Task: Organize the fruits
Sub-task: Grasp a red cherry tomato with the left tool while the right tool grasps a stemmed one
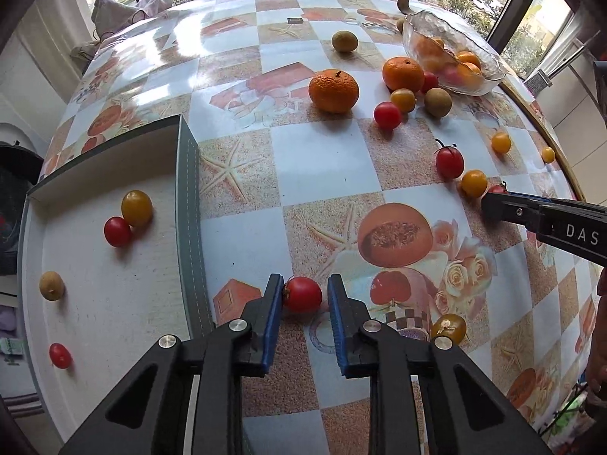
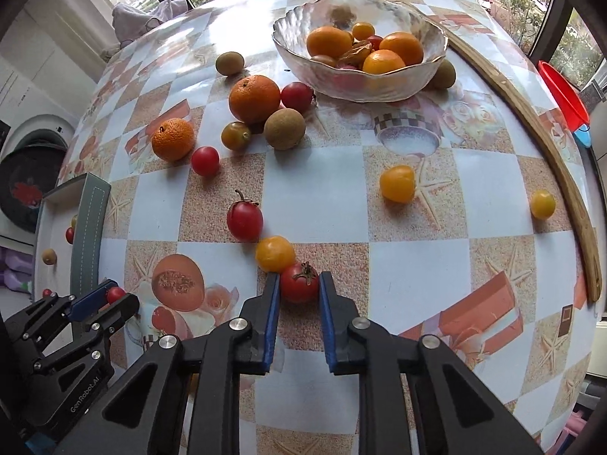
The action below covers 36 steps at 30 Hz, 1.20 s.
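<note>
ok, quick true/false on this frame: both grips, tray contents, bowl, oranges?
1. The left gripper is shut on a red tomato. True.
2. The right gripper grips a yellow tomato. False: it grips a red tomato; the yellow tomato sits just beyond.
3. The tray is empty. False: it holds several small fruits.
4. The glass bowl holds fruit. True.
5. Both big oranges are in the bowl. False: they sit on the table.

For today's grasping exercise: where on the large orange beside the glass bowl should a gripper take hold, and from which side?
Grip the large orange across its widest middle, coming down from above. It is round with no handle, and a green fruit, a yellow tomato and a red tomato crowd its sides, so a level approach looks blocked.
</note>
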Motion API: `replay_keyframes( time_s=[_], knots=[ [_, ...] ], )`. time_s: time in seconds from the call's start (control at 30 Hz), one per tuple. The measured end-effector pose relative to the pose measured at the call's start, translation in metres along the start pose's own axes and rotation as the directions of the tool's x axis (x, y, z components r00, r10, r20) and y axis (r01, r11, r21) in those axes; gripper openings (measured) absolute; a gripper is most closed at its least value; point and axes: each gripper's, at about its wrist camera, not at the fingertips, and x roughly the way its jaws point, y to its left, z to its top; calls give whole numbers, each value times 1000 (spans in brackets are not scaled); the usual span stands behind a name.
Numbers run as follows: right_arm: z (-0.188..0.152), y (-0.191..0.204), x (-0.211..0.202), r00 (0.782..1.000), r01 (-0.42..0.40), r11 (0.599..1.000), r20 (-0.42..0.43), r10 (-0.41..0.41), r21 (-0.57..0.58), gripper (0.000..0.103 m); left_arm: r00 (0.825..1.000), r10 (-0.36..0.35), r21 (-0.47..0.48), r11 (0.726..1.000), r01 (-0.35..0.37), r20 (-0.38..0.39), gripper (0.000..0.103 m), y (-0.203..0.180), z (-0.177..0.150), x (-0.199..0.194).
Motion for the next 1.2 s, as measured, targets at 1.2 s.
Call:
replay_keyframes(
  time_s=[1.2],
  knots=[
    [-5,4,-29,994,-109,991,-9,110,77,22,992,-97,-22,995,99,77,20,11,5,-31]
  ],
)
